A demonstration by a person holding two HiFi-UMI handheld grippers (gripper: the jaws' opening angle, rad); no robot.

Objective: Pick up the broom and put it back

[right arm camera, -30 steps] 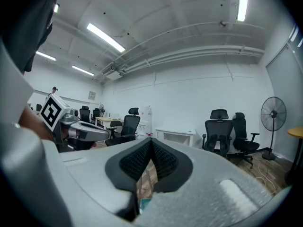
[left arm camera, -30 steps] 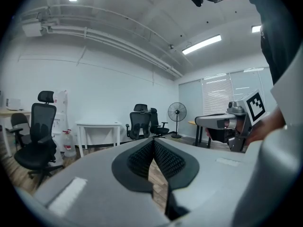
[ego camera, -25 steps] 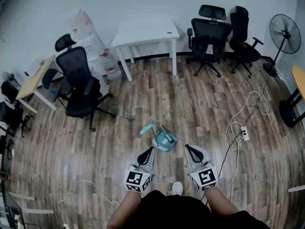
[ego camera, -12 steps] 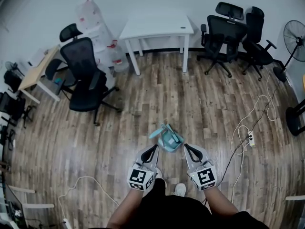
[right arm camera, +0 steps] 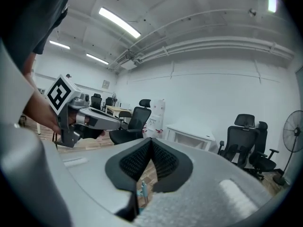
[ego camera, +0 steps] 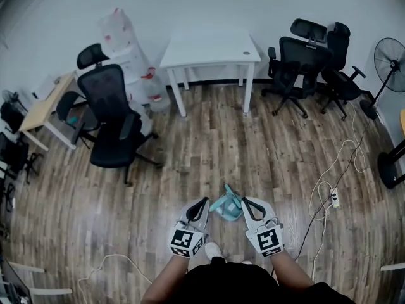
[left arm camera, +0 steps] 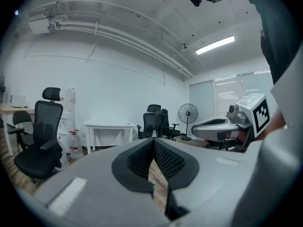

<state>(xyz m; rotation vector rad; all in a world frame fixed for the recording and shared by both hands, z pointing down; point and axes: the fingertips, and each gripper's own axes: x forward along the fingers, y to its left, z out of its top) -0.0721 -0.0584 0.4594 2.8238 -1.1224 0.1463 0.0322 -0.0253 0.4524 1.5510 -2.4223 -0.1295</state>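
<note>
Broom [ego camera: 226,206], teal, lies on the wooden floor [ego camera: 266,144] between the two claw tips; left claw [ego camera: 202,202] and right claw [ego camera: 245,201] are both closed, gripping nothing.

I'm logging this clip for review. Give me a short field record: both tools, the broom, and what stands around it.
setting: room with a wood floor
left tool: jaws together, nothing held
right tool: jaws together, nothing held
broom: teal broom and dustpan set on the floor, seen between the two tool tips
furniture: white table by the far wall; black chairs on both sides
right side: standing fan; power strip with its cable on the floor
task status: broom not yet picked up
</note>
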